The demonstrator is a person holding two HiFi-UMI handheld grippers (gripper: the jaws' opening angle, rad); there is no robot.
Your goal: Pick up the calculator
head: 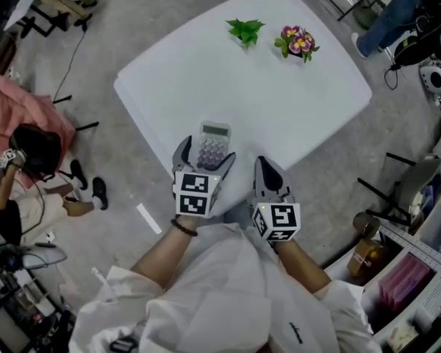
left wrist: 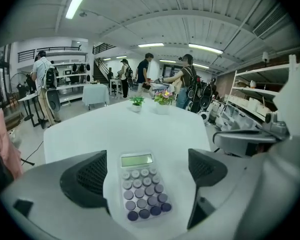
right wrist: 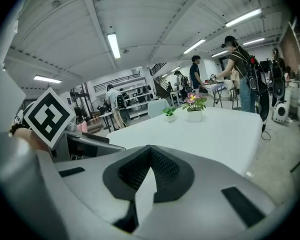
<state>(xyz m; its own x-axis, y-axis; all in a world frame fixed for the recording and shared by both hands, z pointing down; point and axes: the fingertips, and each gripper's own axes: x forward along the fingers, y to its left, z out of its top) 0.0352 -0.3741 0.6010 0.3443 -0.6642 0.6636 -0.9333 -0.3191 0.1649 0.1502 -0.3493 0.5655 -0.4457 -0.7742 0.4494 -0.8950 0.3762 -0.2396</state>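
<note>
A pale calculator (head: 212, 146) with round purple keys and a green display lies flat near the front edge of the white table (head: 279, 94). My left gripper (head: 204, 158) is open, its two jaws standing either side of the calculator's lower half without touching it. In the left gripper view the calculator (left wrist: 141, 186) lies between the dark pads (left wrist: 87, 176), with a gap on both sides. My right gripper (head: 270, 175) is shut and empty, hovering by the table's front edge to the right of the left one. The right gripper view shows its jaws (right wrist: 149, 174) meeting.
Two small potted plants stand at the table's far side: a green one (head: 245, 31) and a pink-flowered one (head: 298, 43). A person sits on the floor at the left (head: 29, 175). Shelving and boxes (head: 404, 271) crowd the right. Several people stand in the background (left wrist: 185, 86).
</note>
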